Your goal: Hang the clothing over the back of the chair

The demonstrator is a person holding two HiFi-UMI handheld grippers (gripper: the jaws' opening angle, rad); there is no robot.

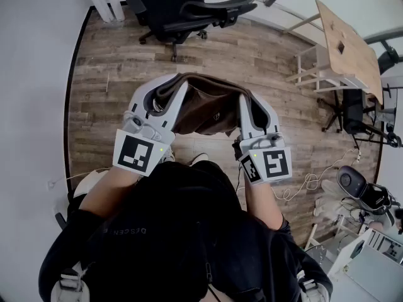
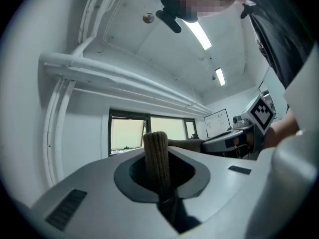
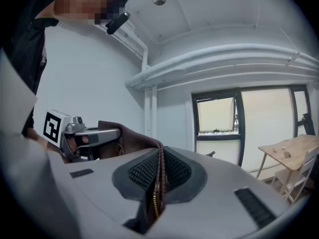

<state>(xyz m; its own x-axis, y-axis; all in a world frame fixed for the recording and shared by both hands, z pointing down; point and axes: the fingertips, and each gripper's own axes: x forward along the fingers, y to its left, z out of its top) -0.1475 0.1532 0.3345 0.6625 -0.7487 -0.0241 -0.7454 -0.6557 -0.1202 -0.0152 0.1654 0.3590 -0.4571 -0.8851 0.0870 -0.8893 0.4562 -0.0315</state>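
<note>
A brown garment (image 1: 211, 109) hangs stretched between my two grippers at chest height, over the wooden floor. My left gripper (image 1: 167, 92) is shut on its ribbed knit edge (image 2: 156, 156), which sticks up between the jaws. At the other side, my right gripper (image 1: 249, 104) is shut on an edge that carries a zipper (image 3: 158, 183). Both grippers point level and away from the person. The black office chair (image 1: 182, 8) stands farther ahead on the floor, well beyond the garment, with its back lying toward the right.
A wooden table (image 1: 346, 43) with white frame legs (image 1: 312, 68) stands at the right. Another black chair (image 1: 352, 112), cables (image 1: 308, 181) and equipment crowd the right side. A white wall (image 1: 31, 74) runs along the left. The person's dark-clothed body fills the lower view.
</note>
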